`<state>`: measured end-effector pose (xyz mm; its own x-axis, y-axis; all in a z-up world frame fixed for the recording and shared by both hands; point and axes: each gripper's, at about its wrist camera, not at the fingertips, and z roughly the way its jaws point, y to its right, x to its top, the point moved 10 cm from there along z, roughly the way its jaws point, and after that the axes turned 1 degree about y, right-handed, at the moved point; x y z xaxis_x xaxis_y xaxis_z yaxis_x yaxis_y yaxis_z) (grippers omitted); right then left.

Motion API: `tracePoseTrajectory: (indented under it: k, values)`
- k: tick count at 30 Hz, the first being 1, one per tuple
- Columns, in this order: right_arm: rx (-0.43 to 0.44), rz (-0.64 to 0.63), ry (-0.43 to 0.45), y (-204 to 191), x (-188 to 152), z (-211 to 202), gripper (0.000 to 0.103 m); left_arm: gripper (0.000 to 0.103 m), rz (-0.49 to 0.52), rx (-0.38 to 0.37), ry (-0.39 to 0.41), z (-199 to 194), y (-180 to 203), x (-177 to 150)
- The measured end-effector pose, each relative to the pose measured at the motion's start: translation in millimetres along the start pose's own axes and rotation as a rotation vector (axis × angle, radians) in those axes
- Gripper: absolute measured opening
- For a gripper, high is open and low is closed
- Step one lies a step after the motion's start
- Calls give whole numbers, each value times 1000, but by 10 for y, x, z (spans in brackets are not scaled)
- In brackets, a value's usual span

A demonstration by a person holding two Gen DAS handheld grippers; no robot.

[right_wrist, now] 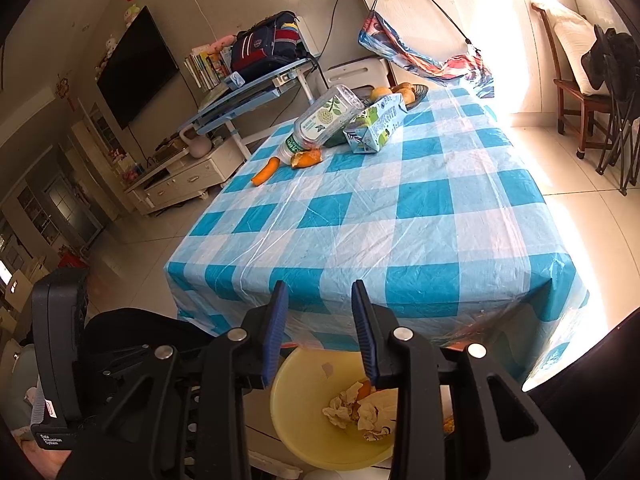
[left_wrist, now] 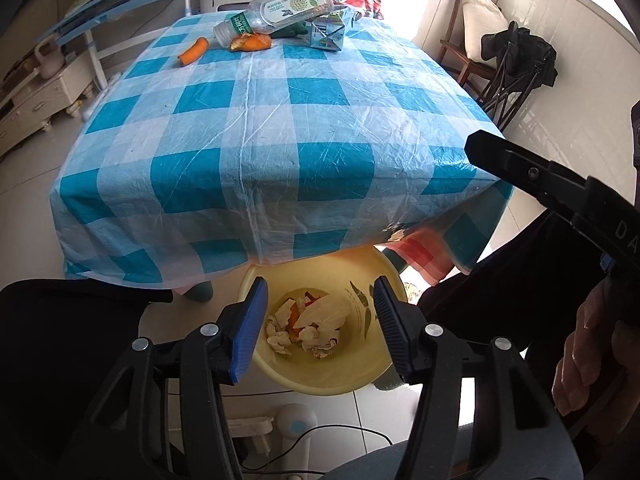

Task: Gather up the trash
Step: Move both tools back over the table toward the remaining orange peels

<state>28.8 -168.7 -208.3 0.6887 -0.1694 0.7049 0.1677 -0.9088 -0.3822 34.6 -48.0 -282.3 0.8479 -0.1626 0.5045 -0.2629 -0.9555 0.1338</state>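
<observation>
- Judging progress: the task looks partly done. The bin on the floor at the near table edge already holds crumpled paper and orange peel scraps.
- Remaining on the table, all clustered at the far end: a bottle lying tilted on a carton, a peel touching the bottle's mouth, and a carrot piece just beside it. A dish of fruit sits behind the carton (probably not trash, in my judgement).
- Left hand-held gripper: jaws wide apart, nothing between them, hovering directly over the bin.
- Right hand-held gripper: jaws parted to a moderate gap, holding nothing, poised above the near table edge with the bin below it.
- Edges: the tablecloth overhangs the near edge and partly covers the bin's far rim, so drops should be made on the near side of the bin.
- Open room: the whole middle and near stretch of the table is bare, giving a free path to the far cluster. The bottle rests loosely on the carton and may roll if either is disturbed; the left table edge is near the carrot piece.
</observation>
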Motion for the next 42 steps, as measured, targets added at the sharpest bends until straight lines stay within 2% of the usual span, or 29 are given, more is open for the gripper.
tracePoseTrajectory:
  k: [4,6,12,21,25,31,38,42]
  values:
    - [-1,-1,-1,4,-8,-5,34,54,-26,9,58,-100,-87,128]
    - [-1,-1,2,7,-8,-17,38,54,-41,25,98,-169,-153,208]
    - [1,-7,-2,-6,-4,3,38,55,-100,78,199,-329,-458,476]
    - [41,-36,-42,-176,192,226,38,55,-154,154,283,-307,-1024,1023]
    - [57,-96,-52,-372,490,558,38,55,-172,162,310,-252,-1221,1260]
    - [32,-187,-129,-500,830,1404,43,55,-187,157,322,-59,-1450,1538]
    - [-41,-120,-191,-323,1106,2186,43,55,-195,139,309,251,-1596,1791]
    - [-67,-110,-186,-303,1193,2378,44,55,-202,132,302,383,-1663,1891]
